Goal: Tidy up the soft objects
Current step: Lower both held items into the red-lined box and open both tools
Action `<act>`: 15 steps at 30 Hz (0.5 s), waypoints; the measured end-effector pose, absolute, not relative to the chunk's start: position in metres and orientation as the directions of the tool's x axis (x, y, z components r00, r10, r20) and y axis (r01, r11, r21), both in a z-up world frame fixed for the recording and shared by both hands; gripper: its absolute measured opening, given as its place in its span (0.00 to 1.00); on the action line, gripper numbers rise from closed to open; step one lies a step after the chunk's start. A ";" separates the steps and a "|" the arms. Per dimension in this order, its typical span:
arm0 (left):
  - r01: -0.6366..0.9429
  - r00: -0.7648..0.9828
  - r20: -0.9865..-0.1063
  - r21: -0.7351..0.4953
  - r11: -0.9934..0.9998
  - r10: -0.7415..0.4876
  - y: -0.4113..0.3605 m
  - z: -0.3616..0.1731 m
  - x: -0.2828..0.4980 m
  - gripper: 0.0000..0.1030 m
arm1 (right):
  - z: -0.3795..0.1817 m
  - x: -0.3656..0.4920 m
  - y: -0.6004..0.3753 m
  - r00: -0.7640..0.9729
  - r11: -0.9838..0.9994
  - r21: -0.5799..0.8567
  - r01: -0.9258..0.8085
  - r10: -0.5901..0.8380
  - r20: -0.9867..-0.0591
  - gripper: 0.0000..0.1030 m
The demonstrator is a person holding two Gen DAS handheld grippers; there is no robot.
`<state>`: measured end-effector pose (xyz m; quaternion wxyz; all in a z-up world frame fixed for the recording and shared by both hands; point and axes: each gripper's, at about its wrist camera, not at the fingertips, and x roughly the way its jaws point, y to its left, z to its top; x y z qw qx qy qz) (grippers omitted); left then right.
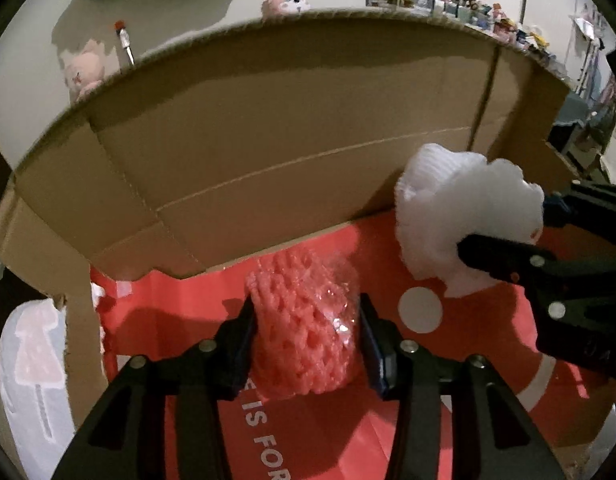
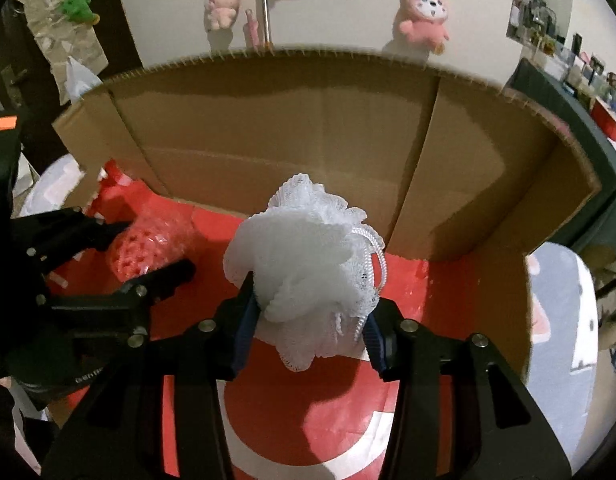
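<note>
Red printed sheet (image 1: 488, 332), white lettering cut off at the frame edge, lies inside an open cardboard box (image 1: 267, 140); behind the box a pale wall carries two pink plush toys (image 2: 424, 16), and a cluttered shelf (image 1: 468, 4) at far right is too small to make out. Left gripper (image 1: 305, 332) is clamped on a pink foam net (image 1: 303, 320) over the sheet. Right gripper (image 2: 310, 320) is clamped on a white mesh puff (image 2: 308, 256) beside it, above the sheet.
</note>
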<state>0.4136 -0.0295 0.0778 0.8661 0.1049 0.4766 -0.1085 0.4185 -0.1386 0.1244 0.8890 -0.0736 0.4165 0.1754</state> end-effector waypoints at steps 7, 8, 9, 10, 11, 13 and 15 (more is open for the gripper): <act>0.290 0.525 -0.847 0.080 0.954 -0.089 -0.031 0.077 0.408 0.48 | 0.115 0.417 -0.143 0.592 0.930 0.022 -0.367 0.252 -0.766 0.51; 0.290 0.524 -0.847 0.082 0.953 -0.086 -0.031 0.077 0.407 0.49 | 0.116 0.416 -0.144 0.592 0.930 0.029 -0.366 0.257 -0.764 0.51; 0.289 0.523 -0.848 0.083 0.954 -0.085 -0.031 0.078 0.406 0.49 | 0.117 0.417 -0.144 0.589 0.931 0.035 -0.364 0.259 -0.765 0.51; 0.289 0.523 -0.848 0.079 0.954 -0.088 -0.031 0.079 0.405 0.49 | 0.117 0.417 -0.145 0.589 0.931 0.038 -0.363 0.261 -0.765 0.51; 0.289 0.524 -0.847 0.076 0.954 -0.091 -0.032 0.080 0.405 0.50 | 0.117 0.418 -0.145 0.590 0.932 0.038 -0.360 0.259 -0.765 0.53; 0.285 0.524 -0.847 0.069 0.956 -0.095 -0.032 0.081 0.405 0.50 | 0.118 0.420 -0.145 0.591 0.932 0.036 -0.359 0.258 -0.764 0.54; 0.281 0.520 -0.848 0.058 0.958 -0.101 -0.027 0.078 0.416 0.51 | 0.117 0.419 -0.144 0.593 0.933 0.030 -0.359 0.253 -0.764 0.56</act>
